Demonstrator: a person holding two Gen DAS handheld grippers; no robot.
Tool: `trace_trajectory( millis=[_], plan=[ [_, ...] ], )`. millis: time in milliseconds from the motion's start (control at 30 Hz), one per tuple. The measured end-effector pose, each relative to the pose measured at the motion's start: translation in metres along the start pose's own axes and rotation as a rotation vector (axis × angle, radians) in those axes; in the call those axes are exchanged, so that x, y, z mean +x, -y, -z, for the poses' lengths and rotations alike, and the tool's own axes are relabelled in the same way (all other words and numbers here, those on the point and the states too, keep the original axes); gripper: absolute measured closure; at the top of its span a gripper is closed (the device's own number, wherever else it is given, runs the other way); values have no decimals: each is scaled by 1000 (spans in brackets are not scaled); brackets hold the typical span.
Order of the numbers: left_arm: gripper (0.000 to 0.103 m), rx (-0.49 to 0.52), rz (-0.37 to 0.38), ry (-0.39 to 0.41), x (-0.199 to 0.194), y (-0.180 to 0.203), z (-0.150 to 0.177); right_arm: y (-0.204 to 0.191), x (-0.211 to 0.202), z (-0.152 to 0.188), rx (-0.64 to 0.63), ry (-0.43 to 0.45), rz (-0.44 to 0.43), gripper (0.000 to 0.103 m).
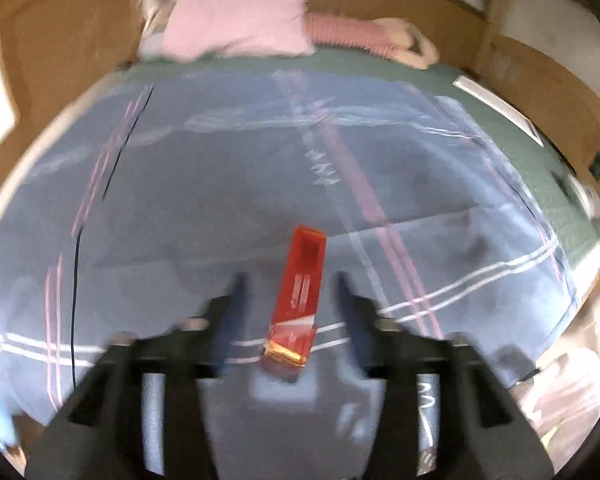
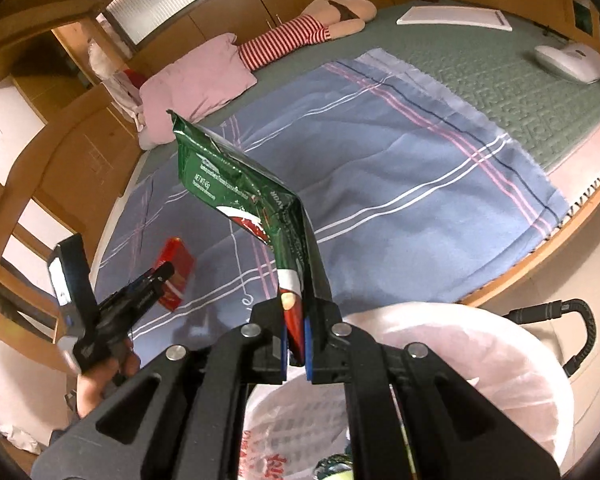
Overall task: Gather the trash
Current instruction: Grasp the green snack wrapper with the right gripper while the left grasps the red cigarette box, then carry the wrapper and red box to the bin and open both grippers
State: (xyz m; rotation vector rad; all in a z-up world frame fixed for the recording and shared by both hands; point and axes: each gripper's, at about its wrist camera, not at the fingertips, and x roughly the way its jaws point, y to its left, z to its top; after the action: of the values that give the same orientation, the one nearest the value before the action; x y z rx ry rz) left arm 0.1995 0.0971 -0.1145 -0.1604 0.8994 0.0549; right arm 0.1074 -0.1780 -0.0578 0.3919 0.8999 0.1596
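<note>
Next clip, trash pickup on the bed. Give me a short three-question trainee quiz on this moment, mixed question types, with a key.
1. True or false: the right tool is shut on the green snack wrapper.
2. Multiple choice: the red packet on the blue plaid blanket lies
A. between the open left tool's fingers, untouched
B. inside the bin
C. under the pink pillow
3. Fill in: directly below the right tool is the ____ lined with a pale plastic bag.

Key
1. True
2. A
3. trash bin
</note>
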Motion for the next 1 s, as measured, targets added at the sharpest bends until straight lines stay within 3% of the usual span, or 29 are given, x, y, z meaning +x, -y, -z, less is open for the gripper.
trace_trajectory(
  millis=[100, 167, 267, 300, 367, 433, 500, 567, 600, 733, 833, 933, 1000],
  plan=[
    [6, -119, 68, 22, 5, -27, -12, 1, -1, 0, 14, -15, 3, 96],
    [4, -160, 107, -2, 21, -37, -20, -3, -2, 0, 17, -25, -4, 96],
    [3, -173, 105, -161, 57, -40, -20, -6, 4, 0, 27, -44, -20, 96],
    [3, -169, 49, -197, 64, -41, -17, -5, 6, -1, 29, -49, -21, 96],
    [4, -162, -59, -191, 66, -40, -12, -5, 10, -1, 30, -61, -20, 96],
    [4, -108, -85, -187, 70, -35, -11, -6, 14, 0, 27, -69, -19, 96],
    [5, -60, -99, -233, 80, -31, -6, -9, 17, 2, 24, -79, -29, 96],
    [20, -18, -113, -257, 85, -27, 0, -9, 20, 4, 26, -85, -41, 96],
    [40, 2, -132, -229, 81, -25, 0, -10, 20, 5, 28, -86, -47, 96],
    [44, 16, -115, -137, 50, -13, 7, -11, 8, 8, 14, -64, -60, 96],
    [44, 74, -160, 24, -8, 7, 15, -12, -4, 13, -13, -43, -59, 96],
    [44, 77, -127, 163, -85, 28, 34, -13, -16, 22, -66, -23, -27, 96],
    [44, 94, -100, 215, -117, 38, 41, -12, -25, 30, -96, -12, -16, 96]
  ],
)
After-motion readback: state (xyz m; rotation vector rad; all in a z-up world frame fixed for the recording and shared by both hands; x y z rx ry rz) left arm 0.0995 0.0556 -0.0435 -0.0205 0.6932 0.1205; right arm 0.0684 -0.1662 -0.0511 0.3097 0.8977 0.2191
